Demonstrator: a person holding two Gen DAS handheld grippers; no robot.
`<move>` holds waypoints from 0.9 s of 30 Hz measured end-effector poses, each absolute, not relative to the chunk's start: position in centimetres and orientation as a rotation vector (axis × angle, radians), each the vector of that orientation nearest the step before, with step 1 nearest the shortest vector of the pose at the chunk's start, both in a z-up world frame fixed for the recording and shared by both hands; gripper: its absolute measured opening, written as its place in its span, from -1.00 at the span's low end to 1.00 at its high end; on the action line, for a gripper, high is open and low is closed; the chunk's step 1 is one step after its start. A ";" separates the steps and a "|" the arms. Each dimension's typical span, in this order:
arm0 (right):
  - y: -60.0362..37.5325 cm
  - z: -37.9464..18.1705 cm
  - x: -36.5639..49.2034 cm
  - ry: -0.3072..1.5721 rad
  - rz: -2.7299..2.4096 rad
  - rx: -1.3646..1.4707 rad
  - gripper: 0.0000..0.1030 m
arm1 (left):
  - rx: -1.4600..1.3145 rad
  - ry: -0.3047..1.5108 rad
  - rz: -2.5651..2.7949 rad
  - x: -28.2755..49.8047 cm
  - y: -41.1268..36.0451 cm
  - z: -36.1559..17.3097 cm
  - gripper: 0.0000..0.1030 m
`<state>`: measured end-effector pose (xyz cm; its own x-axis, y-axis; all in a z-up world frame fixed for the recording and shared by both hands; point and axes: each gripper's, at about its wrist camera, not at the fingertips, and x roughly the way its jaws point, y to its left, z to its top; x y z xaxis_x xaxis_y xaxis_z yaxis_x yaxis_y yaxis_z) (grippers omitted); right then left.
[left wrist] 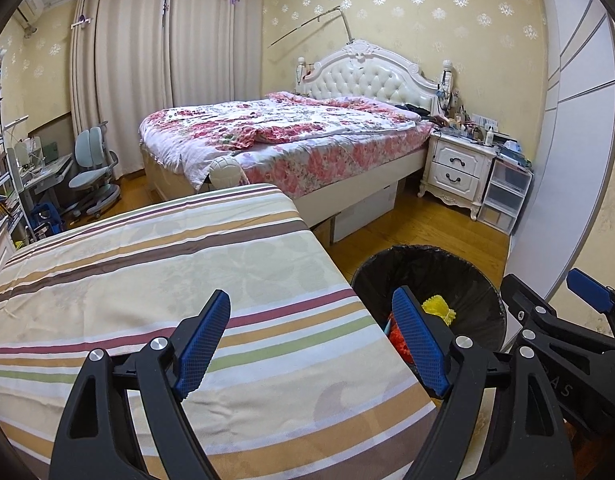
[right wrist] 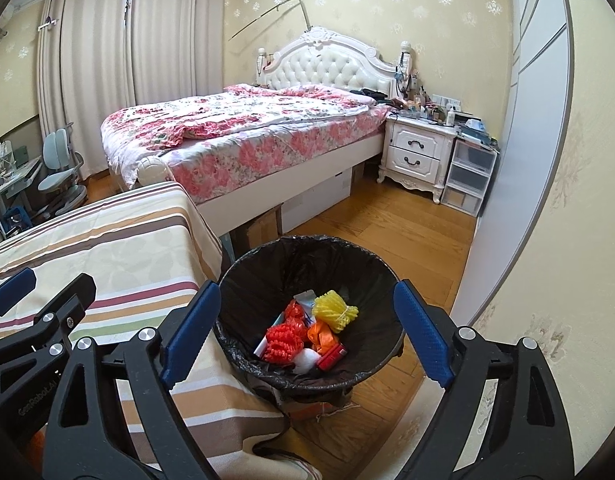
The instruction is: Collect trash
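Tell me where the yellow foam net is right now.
The yellow foam net lies inside the black-lined trash bin, centre of the right wrist view, on top of the orange and red scraps, beside the striped table.

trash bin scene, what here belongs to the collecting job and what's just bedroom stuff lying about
Job: trash bin, yellow foam net, red foam net, left gripper, right gripper, both open.

Lying about: striped cloth, bed, nightstand, desk chair.
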<state>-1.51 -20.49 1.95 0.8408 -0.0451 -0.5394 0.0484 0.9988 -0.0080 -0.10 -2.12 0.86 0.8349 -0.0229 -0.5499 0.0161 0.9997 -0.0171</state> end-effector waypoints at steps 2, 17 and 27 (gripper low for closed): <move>-20.6 2.0 -1.9 0.565 -0.052 0.006 0.68 | -0.012 0.580 -0.019 -0.2 -2.1 0.8 0.56; -21.1 2.4 -2.2 0.559 -0.057 0.017 0.68 | -0.008 0.572 -0.020 -0.7 -2.1 0.8 0.57; -21.2 2.3 -2.3 0.557 -0.058 0.018 0.68 | -0.009 0.573 -0.020 -0.7 -2.2 0.8 0.57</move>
